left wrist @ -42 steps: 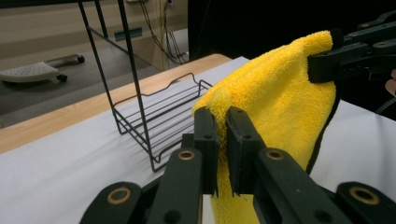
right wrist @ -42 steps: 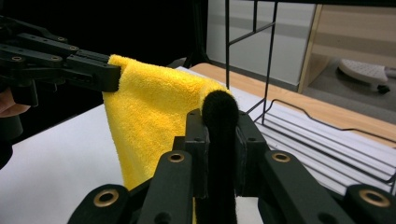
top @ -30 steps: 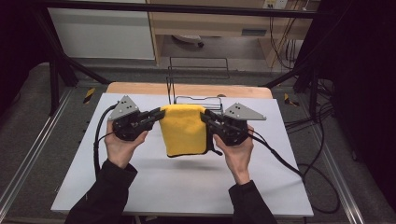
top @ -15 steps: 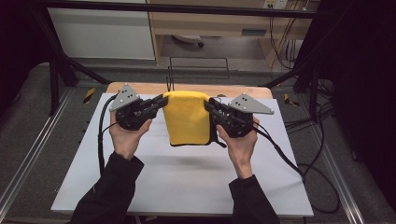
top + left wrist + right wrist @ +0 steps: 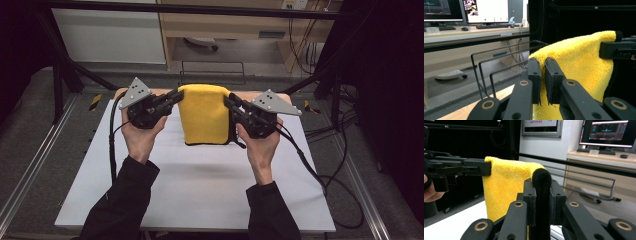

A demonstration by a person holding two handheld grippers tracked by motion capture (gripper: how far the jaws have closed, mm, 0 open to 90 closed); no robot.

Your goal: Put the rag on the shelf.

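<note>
Between my two grippers the towel [image 5: 206, 114] hangs off the table [image 5: 200, 190], left gripper [image 5: 176, 95] and right gripper [image 5: 229, 101] each clamped tight on a top corner, so I judge a thin bite could slip and drop one side.
</note>
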